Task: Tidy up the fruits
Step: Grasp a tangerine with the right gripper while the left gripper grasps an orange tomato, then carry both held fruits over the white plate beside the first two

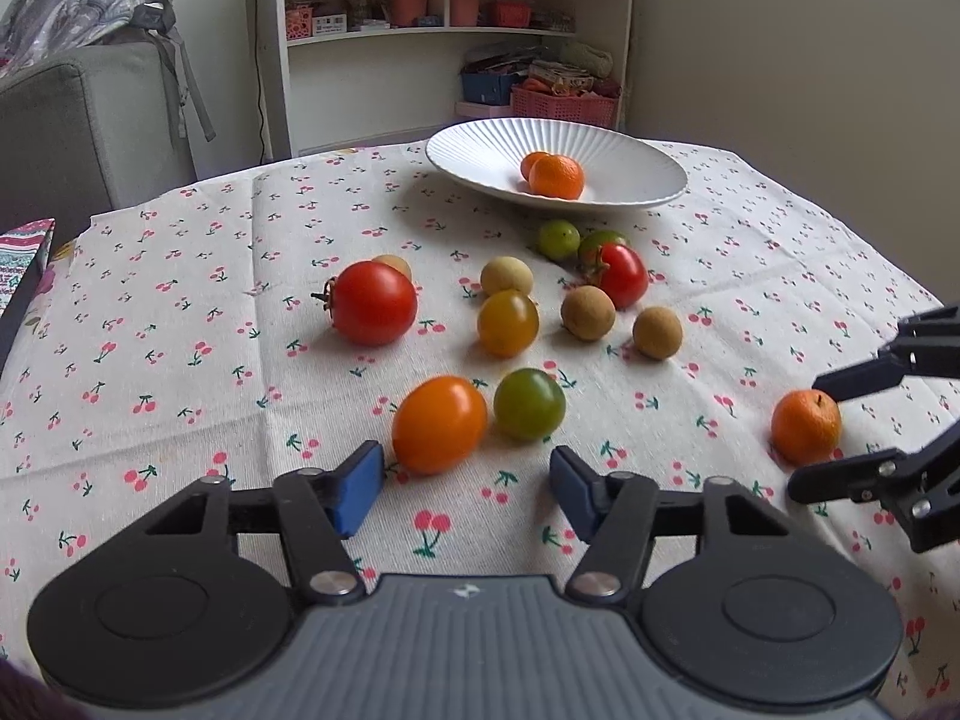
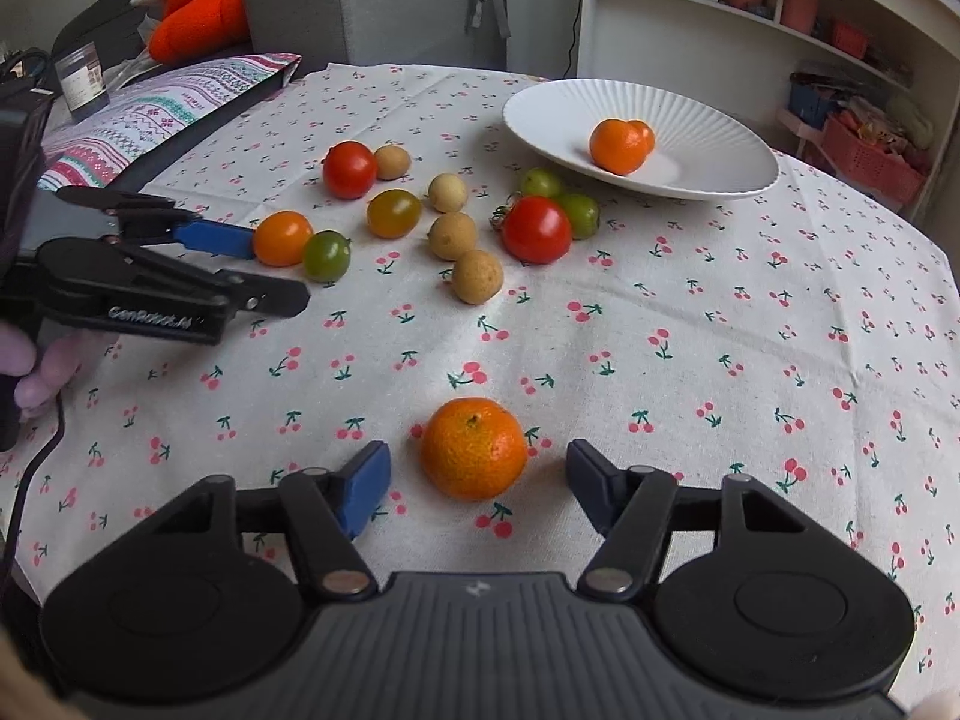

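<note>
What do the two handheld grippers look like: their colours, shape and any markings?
Both match: black linkage arms with silver pivot pins, blue pads and a ribbed grey body flanked by black discs. The left gripper carries white "GenRobot.AI" lettering; a black cable hangs below it. The right gripper looks the same.

Light: soft, even daylight, fairly bright
Shadows: faint, short, under the plate (image 1: pixel 630 195) and fruit on the tablecloth (image 1: pixel 180 360)
Glare: small highlights on the tomatoes (image 1: pixel 373 303)
Focus: sharp mid-frame (shelf (image 1: pixel 450 30) slightly soft)
Distortion: strong fisheye bend, dark vignette corners
</note>
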